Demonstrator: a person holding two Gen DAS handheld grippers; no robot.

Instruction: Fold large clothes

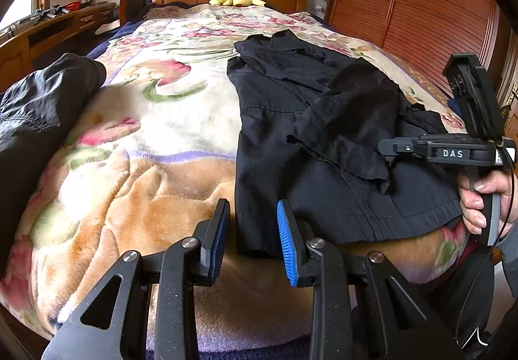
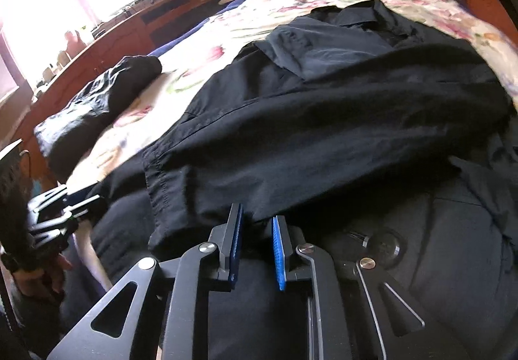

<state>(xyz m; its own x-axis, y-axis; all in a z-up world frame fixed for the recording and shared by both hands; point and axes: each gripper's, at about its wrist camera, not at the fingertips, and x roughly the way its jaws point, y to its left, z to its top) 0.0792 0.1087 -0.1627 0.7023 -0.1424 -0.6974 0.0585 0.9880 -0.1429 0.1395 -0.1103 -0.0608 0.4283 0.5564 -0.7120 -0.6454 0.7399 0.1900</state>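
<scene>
You have the black shirt (image 1: 291, 140) lying on the floral blanket (image 1: 155, 133) of the bed, collar toward the headboard and hem at the near edge, so the spreading-out part looks done. One sleeve (image 1: 349, 127) is already laid across the front panel, which reads as the first inward fold made or nearly made; the body itself is not yet folded in half or thirds. Your left gripper (image 1: 252, 230) sits at the near left corner of the hem with fabric between its fingers, but the pads stand apart from the cloth, so it is released rather than clamped. Your right gripper (image 2: 255, 246) is down at the lower edge of the folded-over sleeve, fingers narrowed with a gap showing; I cannot tell whether they pinch the cloth. A second dark garment (image 1: 42, 107) lies bunched, well apart to the left, apparently waiting. Most of the folding is left.
</scene>
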